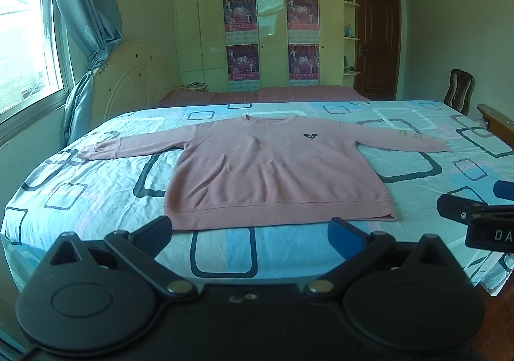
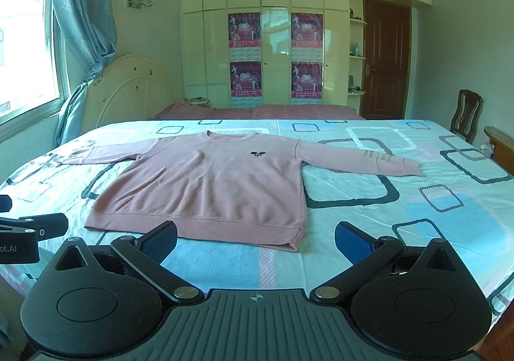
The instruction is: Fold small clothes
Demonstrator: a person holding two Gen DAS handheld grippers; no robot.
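Observation:
A pink long-sleeved sweatshirt (image 1: 273, 168) lies flat and face up on the bed, both sleeves spread out sideways, its hem toward me. It also shows in the right wrist view (image 2: 212, 187). My left gripper (image 1: 253, 232) is open and empty, just short of the hem's middle. My right gripper (image 2: 257, 239) is open and empty, near the hem's right corner. The right gripper also shows at the right edge of the left wrist view (image 1: 482, 210), and the left gripper at the left edge of the right wrist view (image 2: 25, 229).
The bed (image 1: 417, 168) has a light blue sheet with dark rounded squares. A second bed with a red cover (image 1: 266, 94) stands behind it. A wooden chair (image 1: 459, 91) and a bed board (image 1: 494, 120) are at the right. Window and curtain (image 1: 83, 23) are at the left.

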